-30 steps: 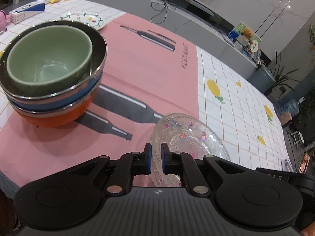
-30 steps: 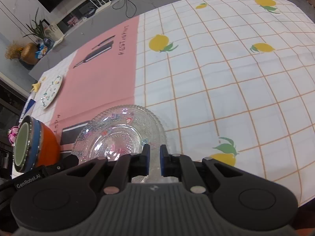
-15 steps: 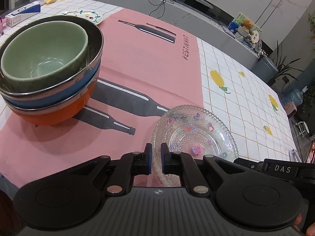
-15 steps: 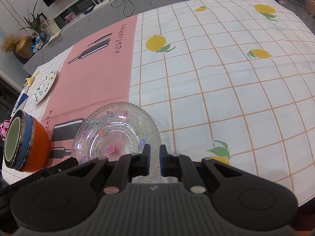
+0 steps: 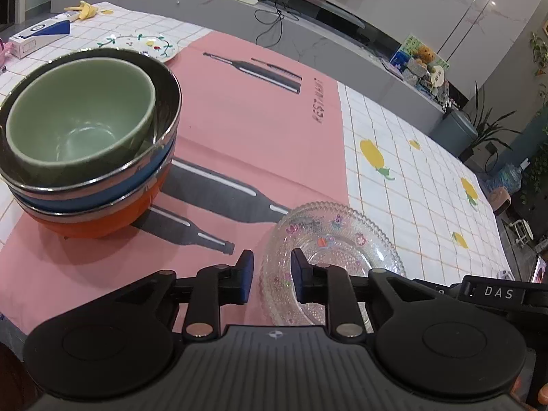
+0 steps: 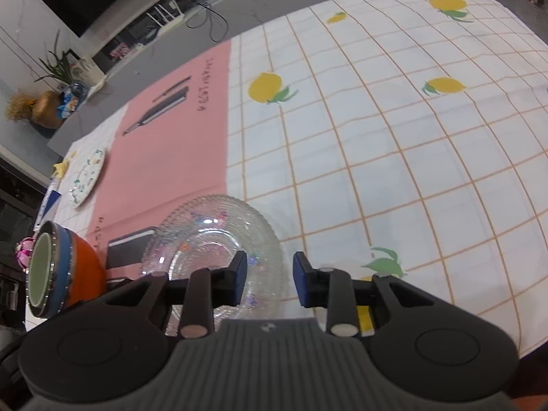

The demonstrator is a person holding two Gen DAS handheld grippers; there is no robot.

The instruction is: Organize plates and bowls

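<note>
Both tongs, left [image 5: 272,279] and right [image 6: 266,281], gape apart astride the near rim of the glass plate [image 5: 337,236] lying on the desk [image 6: 394,157] beside the stacked bowls [image 5: 85,144]; clamp the rim squarely, lift level.

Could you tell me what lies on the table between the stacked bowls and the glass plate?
Nothing stands between the stacked bowls and the glass plate: the left wrist view shows only the pink mat with its printed dark bottles.
</note>
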